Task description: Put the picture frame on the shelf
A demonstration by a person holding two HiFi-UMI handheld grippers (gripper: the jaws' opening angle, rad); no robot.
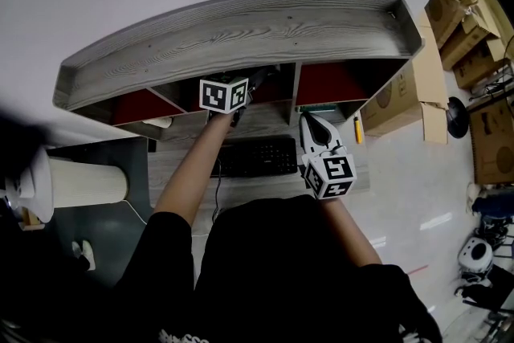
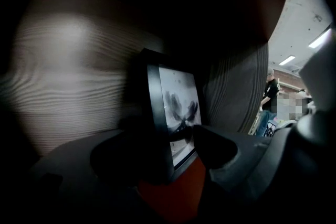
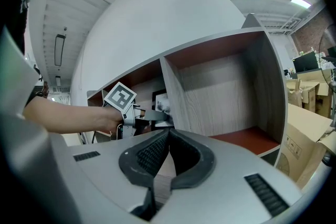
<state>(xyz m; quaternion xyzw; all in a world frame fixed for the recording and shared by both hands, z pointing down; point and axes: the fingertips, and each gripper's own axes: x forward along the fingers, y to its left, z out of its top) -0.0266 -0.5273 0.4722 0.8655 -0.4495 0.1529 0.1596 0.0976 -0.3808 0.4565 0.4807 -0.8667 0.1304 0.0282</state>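
Note:
The black picture frame (image 2: 176, 107), holding a grey print, stands upright on the red floor inside a compartment of the grey wooden shelf (image 1: 241, 36). My left gripper (image 2: 165, 147) reaches into that compartment with one jaw on each side of the frame. The right finger (image 2: 220, 149) sits just in front of the glass, and the pads do not visibly press on the frame. From the right gripper view, the left gripper (image 3: 160, 113) and the frame (image 3: 159, 98) show beside the shelf divider (image 3: 176, 97). My right gripper (image 3: 168, 134) hangs shut and empty in front of the shelf (image 1: 312, 124).
A black keyboard (image 1: 253, 157) lies on the desk below the shelf. The right compartment (image 3: 226, 86) holds nothing. A white cylinder (image 1: 80, 181) stands at the left. Cardboard boxes (image 1: 401, 100) sit to the right of the shelf. A person (image 2: 270, 97) stands far off.

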